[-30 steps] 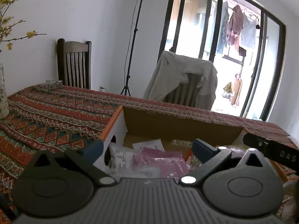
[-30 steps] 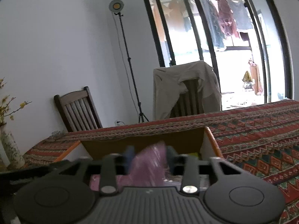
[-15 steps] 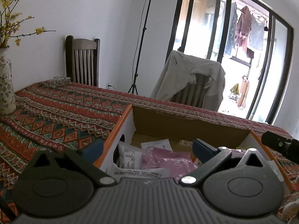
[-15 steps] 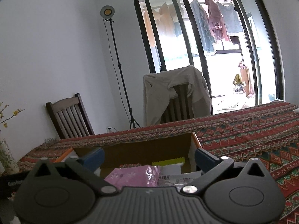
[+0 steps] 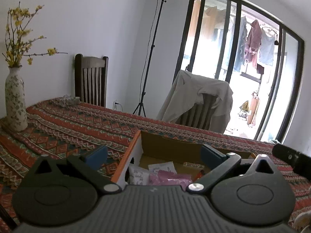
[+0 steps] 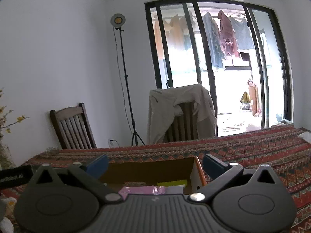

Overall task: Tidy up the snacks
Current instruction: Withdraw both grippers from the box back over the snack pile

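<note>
Right wrist view: right gripper [image 6: 154,165] jaws spread, empty; pink snack packet [image 6: 141,189] lies in cardboard box [image 6: 197,171], apparently deposited. Left gripper [image 5: 153,153] likewise spread, free for another pickup.

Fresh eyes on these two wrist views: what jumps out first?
The open cardboard box sits just beyond both open tongs, with a pink snack packet lying inside among white ones. Under it, the red patterned tablecloth covers the whole table. Behind, a chair draped with a beige jacket stands before the bright glass doors.
</note>
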`<state>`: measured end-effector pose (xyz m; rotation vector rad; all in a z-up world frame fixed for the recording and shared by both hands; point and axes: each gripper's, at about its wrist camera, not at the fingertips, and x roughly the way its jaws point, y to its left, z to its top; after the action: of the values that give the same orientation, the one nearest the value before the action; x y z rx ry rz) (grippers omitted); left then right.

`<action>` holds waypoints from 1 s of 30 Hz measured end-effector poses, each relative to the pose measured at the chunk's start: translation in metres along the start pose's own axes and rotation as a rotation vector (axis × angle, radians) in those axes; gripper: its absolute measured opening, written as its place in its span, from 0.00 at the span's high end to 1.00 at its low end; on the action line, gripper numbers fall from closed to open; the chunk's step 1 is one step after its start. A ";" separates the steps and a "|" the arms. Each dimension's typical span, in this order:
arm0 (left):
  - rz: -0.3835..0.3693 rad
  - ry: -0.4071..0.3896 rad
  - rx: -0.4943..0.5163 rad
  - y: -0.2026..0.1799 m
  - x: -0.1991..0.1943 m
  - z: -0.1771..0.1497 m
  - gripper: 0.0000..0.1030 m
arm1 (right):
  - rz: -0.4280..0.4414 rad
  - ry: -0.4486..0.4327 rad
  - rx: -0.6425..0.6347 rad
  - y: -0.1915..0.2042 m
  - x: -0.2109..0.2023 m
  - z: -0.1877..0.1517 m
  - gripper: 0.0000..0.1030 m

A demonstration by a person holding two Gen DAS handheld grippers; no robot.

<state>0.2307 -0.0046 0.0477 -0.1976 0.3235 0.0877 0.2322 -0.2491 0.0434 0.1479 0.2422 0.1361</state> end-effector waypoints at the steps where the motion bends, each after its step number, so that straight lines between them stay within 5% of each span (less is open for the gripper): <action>1: 0.002 -0.004 0.004 0.001 -0.004 0.000 0.00 | 0.004 -0.002 -0.004 0.001 -0.004 0.001 0.00; 11: 0.022 0.017 0.027 0.029 -0.040 -0.009 0.00 | 0.038 0.041 -0.063 0.014 -0.037 -0.006 0.00; 30: 0.028 0.176 0.069 0.084 -0.078 -0.074 0.00 | 0.062 0.307 -0.134 0.034 -0.063 -0.080 0.00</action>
<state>0.1241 0.0580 -0.0110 -0.1322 0.5037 0.0869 0.1477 -0.2148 -0.0139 0.0004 0.5340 0.2361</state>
